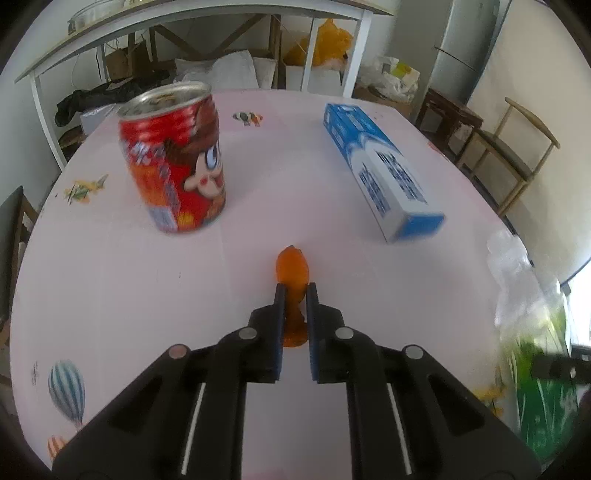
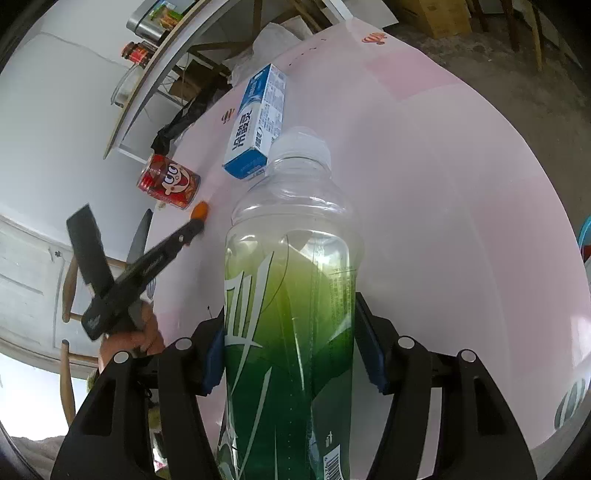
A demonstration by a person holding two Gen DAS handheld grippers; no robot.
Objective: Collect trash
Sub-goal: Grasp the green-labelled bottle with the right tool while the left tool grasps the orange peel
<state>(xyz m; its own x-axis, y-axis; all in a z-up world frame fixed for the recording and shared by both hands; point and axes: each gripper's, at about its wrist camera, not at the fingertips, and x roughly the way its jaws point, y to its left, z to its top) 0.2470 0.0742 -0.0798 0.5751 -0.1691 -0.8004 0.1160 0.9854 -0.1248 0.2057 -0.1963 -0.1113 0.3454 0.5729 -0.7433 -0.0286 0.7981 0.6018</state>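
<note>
My left gripper [image 1: 295, 288] is shut on a small orange translucent piece [image 1: 292, 267], whose rounded end sticks out past the fingertips just over the pink table [image 1: 110, 295]. A red drink can [image 1: 173, 155] stands upright to the far left. A blue and white carton [image 1: 384, 173] lies on its side to the far right. My right gripper [image 2: 291, 314] is shut on a clear plastic bottle with a green label [image 2: 291, 295], gripping its body. In the right wrist view the left gripper [image 2: 197, 218], orange piece [image 2: 201, 209], can [image 2: 170, 181] and carton [image 2: 258, 125] lie beyond it.
A person's hand [image 2: 144, 332] holds the left gripper's handle. A white-legged shelf table [image 1: 184, 22] with boxes and bags under it stands behind the pink table. A wooden chair [image 1: 517, 147] is at the right. Stickers dot the tabletop.
</note>
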